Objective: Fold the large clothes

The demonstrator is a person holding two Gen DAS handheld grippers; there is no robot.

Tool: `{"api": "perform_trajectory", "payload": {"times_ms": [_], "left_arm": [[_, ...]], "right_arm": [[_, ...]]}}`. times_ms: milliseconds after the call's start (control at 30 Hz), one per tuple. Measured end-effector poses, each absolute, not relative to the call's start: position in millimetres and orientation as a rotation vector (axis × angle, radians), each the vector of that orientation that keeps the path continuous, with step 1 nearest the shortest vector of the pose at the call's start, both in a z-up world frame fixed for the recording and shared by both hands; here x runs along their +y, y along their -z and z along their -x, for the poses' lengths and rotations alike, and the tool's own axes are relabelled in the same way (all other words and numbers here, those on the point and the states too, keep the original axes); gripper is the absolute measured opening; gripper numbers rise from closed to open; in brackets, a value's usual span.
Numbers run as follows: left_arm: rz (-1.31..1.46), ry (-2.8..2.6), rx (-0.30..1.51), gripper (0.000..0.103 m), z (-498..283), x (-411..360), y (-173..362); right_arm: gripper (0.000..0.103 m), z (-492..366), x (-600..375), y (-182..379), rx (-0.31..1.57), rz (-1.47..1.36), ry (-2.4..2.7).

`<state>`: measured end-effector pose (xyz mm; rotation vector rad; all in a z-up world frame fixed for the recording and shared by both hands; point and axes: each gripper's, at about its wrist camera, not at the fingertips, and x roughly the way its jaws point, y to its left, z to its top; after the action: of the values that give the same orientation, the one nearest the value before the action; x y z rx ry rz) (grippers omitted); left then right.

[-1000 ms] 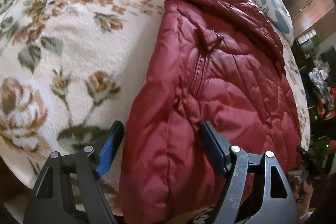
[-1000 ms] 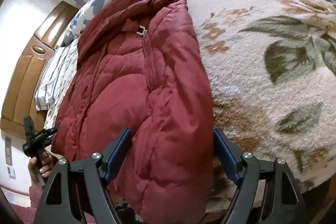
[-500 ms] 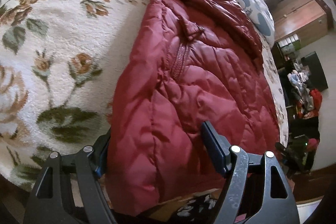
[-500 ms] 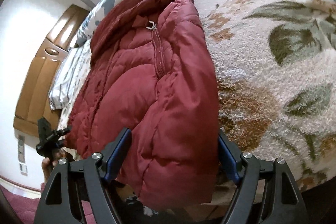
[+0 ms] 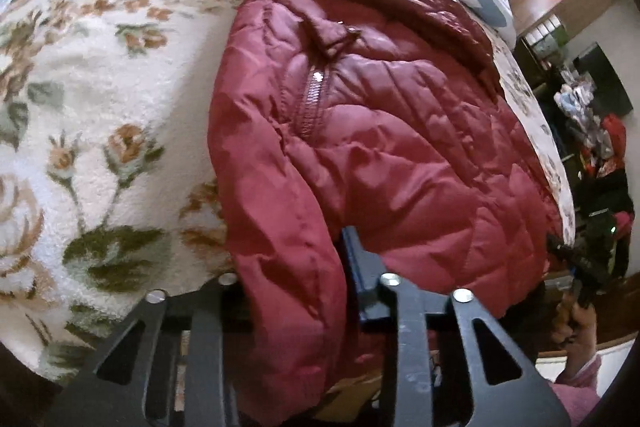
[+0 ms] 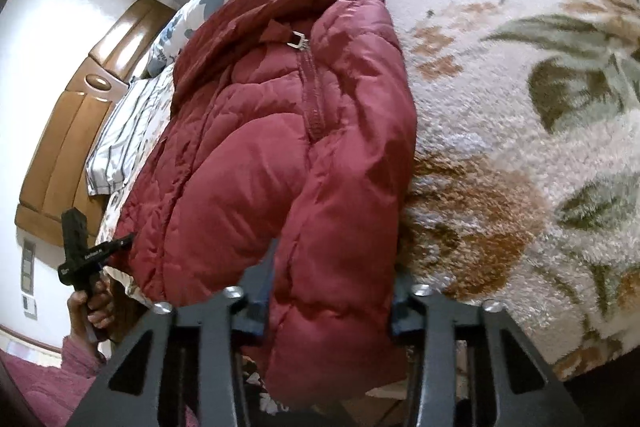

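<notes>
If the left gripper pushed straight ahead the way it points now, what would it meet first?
The red puffer jacket: the left gripper is already shut on its hem, so going forward would bunch more jacket up the floral blanket.

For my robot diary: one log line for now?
left gripper: shut on puffy red quilted jacket | right gripper: shut on jacket

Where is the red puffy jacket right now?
The red jacket lies on the flowery blanket, its near edges pinched by the left gripper and right gripper.
</notes>
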<state>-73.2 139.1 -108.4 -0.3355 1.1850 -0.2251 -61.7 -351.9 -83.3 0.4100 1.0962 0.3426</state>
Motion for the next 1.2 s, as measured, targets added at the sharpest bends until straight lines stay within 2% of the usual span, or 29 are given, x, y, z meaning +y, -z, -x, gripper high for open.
{"api": "perform_trajectory", "payload": {"times_ms": [167, 667, 1200], "left_arm": [[0.286, 0.223, 1.161, 0.019, 73, 130, 96], [0.289, 0.280, 1.034, 0.014, 77, 133, 42], [0.212, 0.146, 0.816, 0.014, -19, 125, -32]], "right_arm": [[0.026, 61, -342, 68, 1.049, -0.376, -0.347], [0.022, 67, -349, 30, 0.893, -0.472, -0.484], [0.021, -31, -335, -45, 0.646, -0.321, -0.391]]}}
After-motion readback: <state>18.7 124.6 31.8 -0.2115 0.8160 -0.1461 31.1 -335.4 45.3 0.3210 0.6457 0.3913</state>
